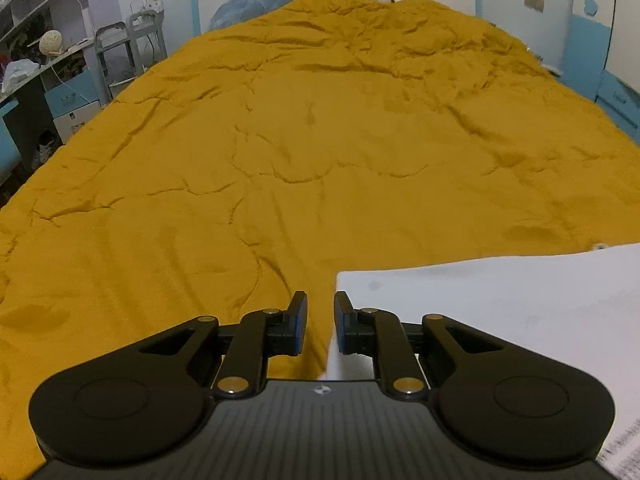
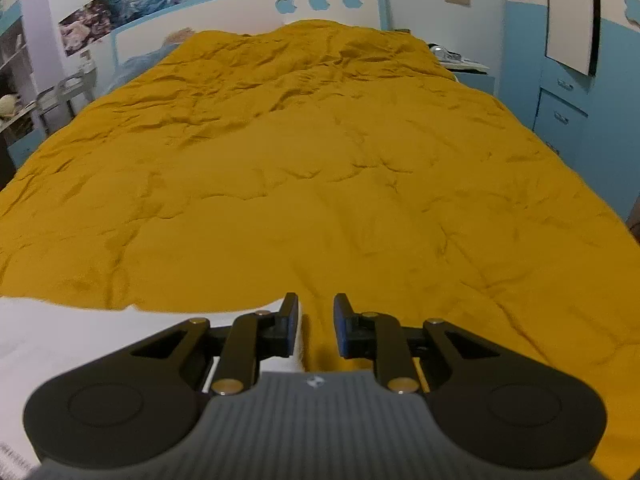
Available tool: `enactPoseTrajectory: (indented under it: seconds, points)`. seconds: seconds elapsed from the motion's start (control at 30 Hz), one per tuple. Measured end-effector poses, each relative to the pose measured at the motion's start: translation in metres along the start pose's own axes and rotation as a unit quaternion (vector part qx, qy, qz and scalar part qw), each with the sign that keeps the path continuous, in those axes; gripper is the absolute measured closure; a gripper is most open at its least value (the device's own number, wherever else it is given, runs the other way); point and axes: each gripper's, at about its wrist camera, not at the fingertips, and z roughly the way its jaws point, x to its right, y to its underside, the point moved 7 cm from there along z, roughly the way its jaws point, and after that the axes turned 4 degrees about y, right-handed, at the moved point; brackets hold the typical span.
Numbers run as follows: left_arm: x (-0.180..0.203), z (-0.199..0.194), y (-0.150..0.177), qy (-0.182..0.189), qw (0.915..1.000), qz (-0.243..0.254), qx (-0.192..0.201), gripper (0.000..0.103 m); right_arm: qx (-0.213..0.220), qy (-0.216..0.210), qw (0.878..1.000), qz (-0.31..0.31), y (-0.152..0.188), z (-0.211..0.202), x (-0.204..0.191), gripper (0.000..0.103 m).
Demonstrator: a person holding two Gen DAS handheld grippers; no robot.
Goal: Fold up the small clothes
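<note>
At the near edge of the bed, a white garment (image 1: 500,304) lies flat on the mustard-yellow quilt (image 1: 304,140). In the left wrist view it fills the near right corner; in the right wrist view the same garment (image 2: 72,332) fills the near left corner. It therefore lies between the two tools.

The left gripper (image 1: 320,322) sits at the garment's left edge. Its jaws stand slightly apart, with a narrow gap. The white edge runs just beside the right-hand pad; no cloth is visibly pinched, and nothing is held.

The right gripper (image 2: 316,324) sits at the garment's right edge. Its jaws are likewise parted a little. White cloth lies under and beside the left-hand finger, but the pads do not press on it.

Judged procedure for this step: the cloth appears laid down and released, with a fold ready to be set.
- Keep both tools level with each other so the edge stays straight.
- Take only the top layer; do not pinch the quilt beneath.
- Check that the far edge (image 1: 480,258) lies flat before the next fold.

Containers: none is in view on the bed. Shelving (image 1: 36,8) stands at the far left; its contents are too small to identify.
</note>
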Motion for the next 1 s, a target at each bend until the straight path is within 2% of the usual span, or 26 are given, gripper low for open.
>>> enactPoseTrajectory:
  seconds: [0.13, 0.17, 0.23, 0.3, 0.33, 0.4, 0.5, 0.6, 0.7, 0.73, 0.77, 0.83, 0.87, 0.9, 0.97, 1.0]
  points:
    - [0.005, -0.042, 0.000, 0.029, 0.9996, -0.002, -0.006, 0.085, -0.008, -0.021, 1.000, -0.016, 0.005, -0.050, -0.008, 0.086]
    - [0.006, -0.051, 0.002, 0.032, 0.9994, 0.001, -0.013, 0.085, -0.012, -0.026, 0.999, -0.023, 0.007, -0.061, -0.011, 0.082]
    - [0.007, -0.073, 0.012, 0.037, 0.9991, 0.003, -0.022, 0.078, -0.028, -0.035, 0.998, -0.035, 0.016, -0.084, -0.015, 0.073]
    - [0.006, -0.092, 0.025, 0.040, 0.9989, -0.001, -0.022, 0.063, -0.045, -0.044, 0.997, -0.042, 0.033, -0.108, -0.013, 0.063]
    - [0.005, -0.102, 0.035, 0.043, 0.9988, -0.008, -0.022, 0.060, -0.051, -0.045, 0.997, -0.043, 0.042, -0.119, -0.012, 0.060]
    - [-0.002, -0.115, 0.055, 0.052, 0.9976, -0.035, -0.029, 0.058, -0.067, -0.042, 0.996, -0.042, 0.065, -0.137, -0.006, 0.054]
    - [-0.014, -0.125, 0.092, 0.048, 0.9929, -0.098, -0.047, 0.051, -0.098, -0.032, 0.994, -0.016, 0.107, -0.154, 0.011, 0.054]
    - [-0.021, -0.128, 0.123, 0.050, 0.9864, -0.148, -0.051, 0.043, -0.109, -0.024, 0.993, 0.034, 0.140, -0.165, 0.028, 0.053]
    - [-0.032, -0.122, 0.149, 0.090, 0.9631, -0.246, -0.061, 0.043, -0.107, -0.026, 0.986, 0.127, 0.168, -0.178, 0.046, 0.047]
    - [-0.033, -0.119, 0.154, 0.106, 0.9538, -0.274, -0.060, 0.043, -0.108, -0.038, 0.980, 0.164, 0.176, -0.179, 0.052, 0.047]
    - [-0.034, -0.117, 0.158, 0.114, 0.9491, -0.288, -0.057, 0.043, -0.110, -0.052, 0.970, 0.209, 0.184, -0.180, 0.058, 0.047]
    - [-0.034, -0.112, 0.159, 0.109, 0.9481, -0.294, -0.052, 0.045, -0.109, -0.074, 0.951, 0.281, 0.197, -0.180, 0.066, 0.048]
    - [-0.032, -0.111, 0.161, 0.108, 0.9483, -0.294, -0.051, 0.053, -0.105, -0.079, 0.944, 0.303, 0.199, -0.179, 0.067, 0.049]
    - [-0.032, -0.111, 0.162, 0.112, 0.9470, -0.297, -0.049, 0.063, -0.099, -0.083, 0.939, 0.320, 0.201, -0.179, 0.067, 0.056]
    - [-0.032, -0.110, 0.160, 0.118, 0.9435, -0.306, -0.046, 0.074, -0.085, -0.102, 0.927, 0.351, 0.203, -0.179, 0.068, 0.062]
    - [-0.033, -0.112, 0.159, 0.113, 0.9446, -0.305, -0.040, 0.083, -0.081, -0.109, 0.921, 0.364, 0.204, -0.179, 0.068, 0.071]
